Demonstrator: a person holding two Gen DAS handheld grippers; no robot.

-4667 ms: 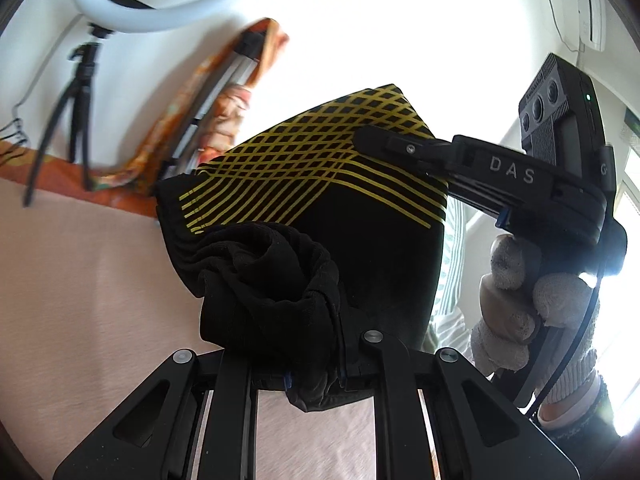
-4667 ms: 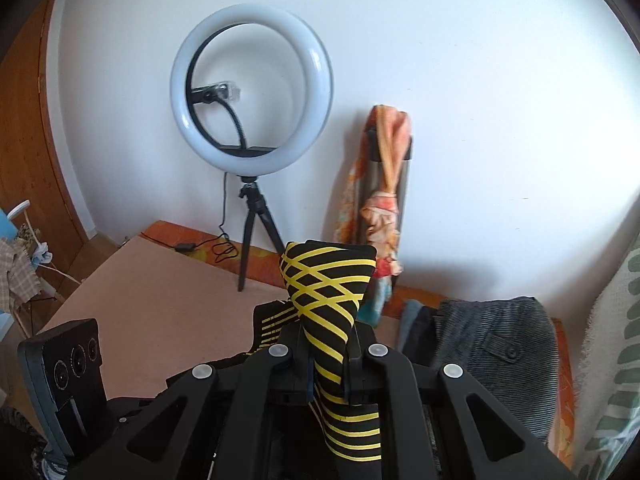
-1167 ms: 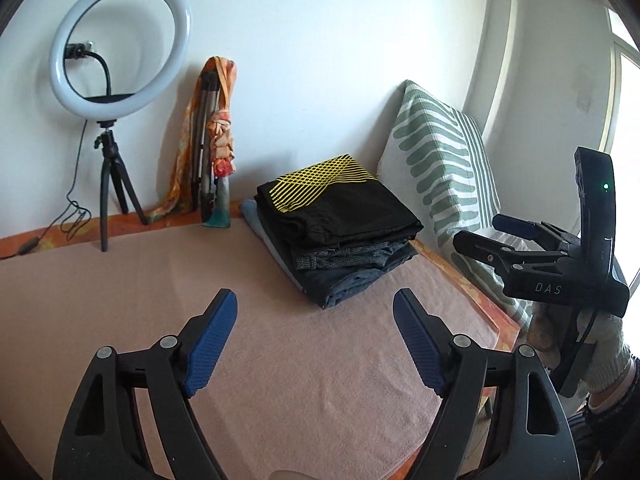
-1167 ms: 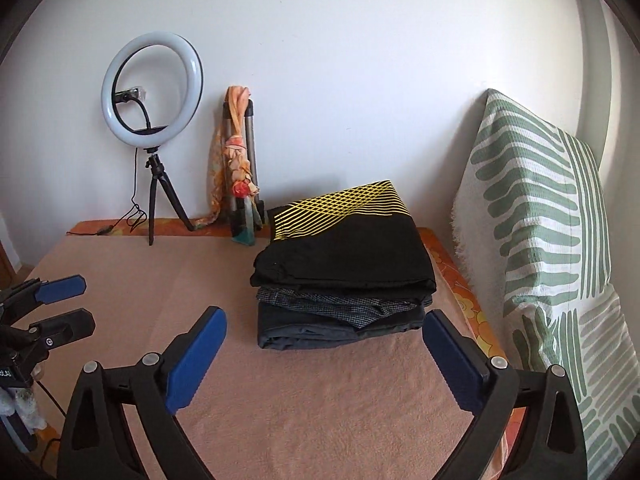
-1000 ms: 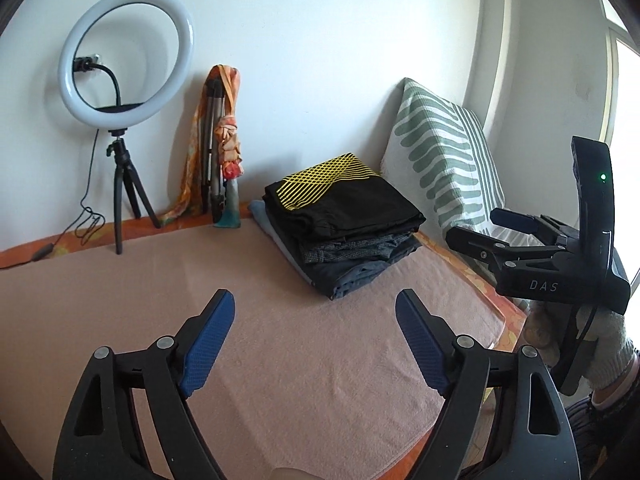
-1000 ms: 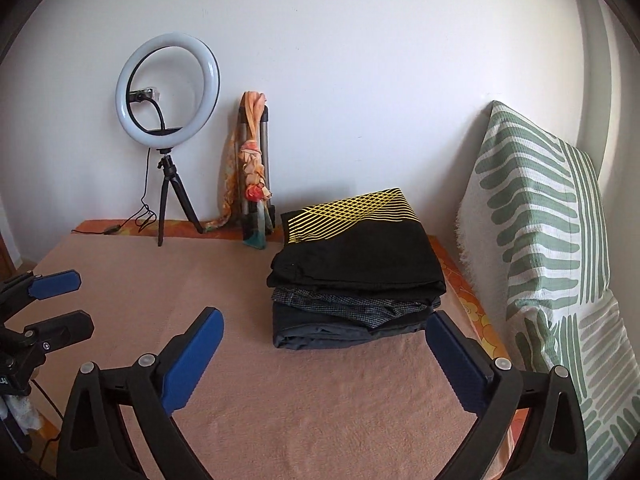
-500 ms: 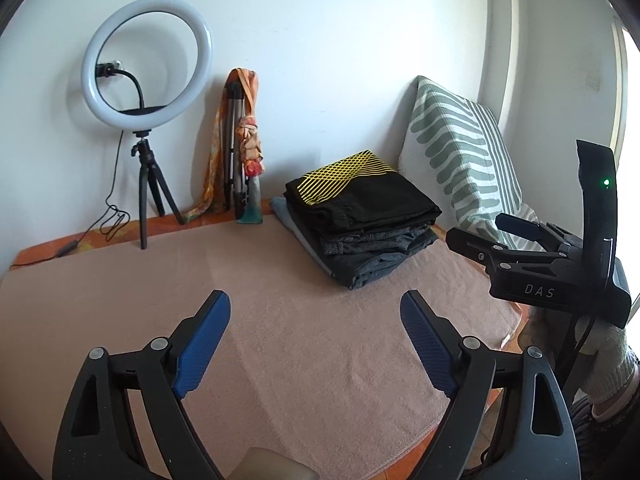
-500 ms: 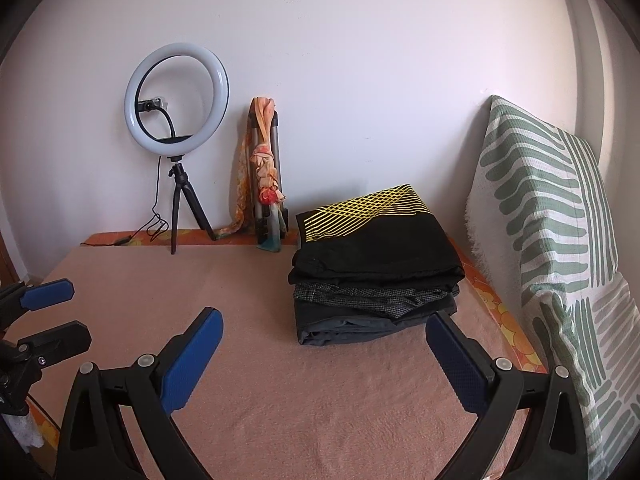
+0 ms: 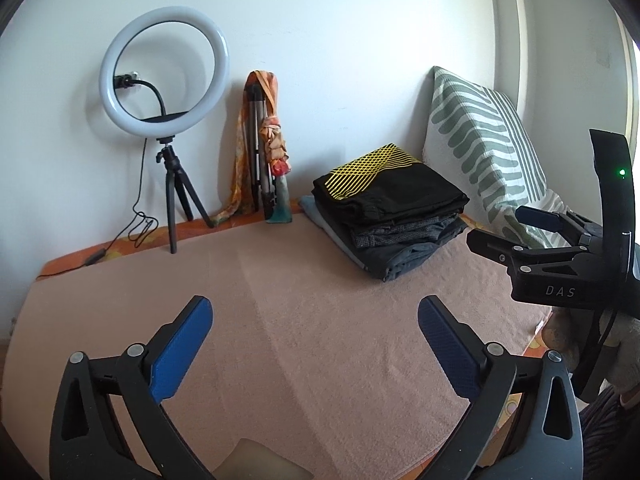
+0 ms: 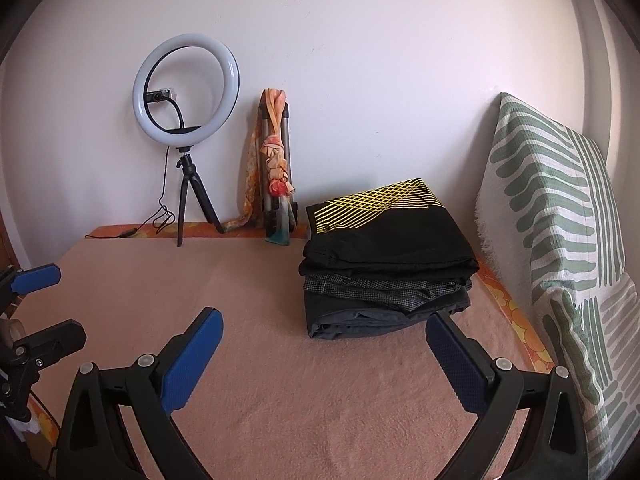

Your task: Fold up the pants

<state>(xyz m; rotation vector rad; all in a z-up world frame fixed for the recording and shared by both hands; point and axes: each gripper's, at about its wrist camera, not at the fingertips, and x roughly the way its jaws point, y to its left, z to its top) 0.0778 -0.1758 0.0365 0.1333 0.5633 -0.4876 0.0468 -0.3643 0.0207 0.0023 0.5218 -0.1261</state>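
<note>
Folded black pants with a yellow lattice print lie on top of a stack of folded dark garments at the far right of the pink blanket. My left gripper is open and empty, held back above the blanket's near part. My right gripper is open and empty, just short of the stack. The right gripper also shows at the right of the left wrist view, and the left gripper at the left edge of the right wrist view.
A ring light on a small tripod stands at the back wall with its cable on the bed. A folded tripod wrapped in an orange scarf leans beside it. A green-striped pillow stands at the right.
Both grippers held the black pants 4.7 s ago; they have let go and the pants lie on the stack. Over the last second both grippers have drawn back from the stack.
</note>
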